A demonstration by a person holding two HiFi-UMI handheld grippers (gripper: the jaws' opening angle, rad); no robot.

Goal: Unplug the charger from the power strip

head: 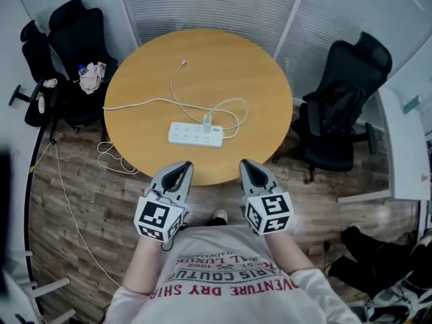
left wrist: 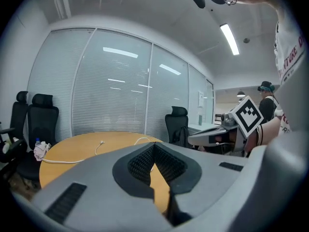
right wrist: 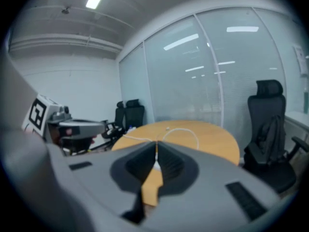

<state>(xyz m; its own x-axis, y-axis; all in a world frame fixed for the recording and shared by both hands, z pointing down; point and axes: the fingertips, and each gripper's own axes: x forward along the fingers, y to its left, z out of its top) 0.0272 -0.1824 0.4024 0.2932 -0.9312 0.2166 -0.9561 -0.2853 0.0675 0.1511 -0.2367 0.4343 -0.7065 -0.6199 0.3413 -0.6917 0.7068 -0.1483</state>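
On a round wooden table (head: 135, 79) in a glass-walled office: one white power strip (head: 196, 134), lying flat toward the near edge, and one small white charger (head: 207, 119), standing plugged into the strip's middle. One thin white cable (head: 174, 86) running from the charger toward the far side, its loose end resting on the wood. One thicker white cord (head: 135, 104) looping off the strip's right end, passing behind the charger and dropping over the table's left edge to the plank floor (head: 88, 201).

Two hand-held grippers, side by side just short of the near rim and well apart from the strip. Left gripper (head: 181, 165): jaws pressed together, empty. Right gripper (head: 248, 163): likewise closed on nothing. One marker cube on each. Between jaws and strip, the table's rim and a band of bare tabletop.

Three black office chairs around the table: two at the left (head: 77, 32), one at the right (head: 344, 106). One crumpled cloth (head: 91, 78) on a left-hand seat. Frosted glass wall (head: 216, 5) behind.
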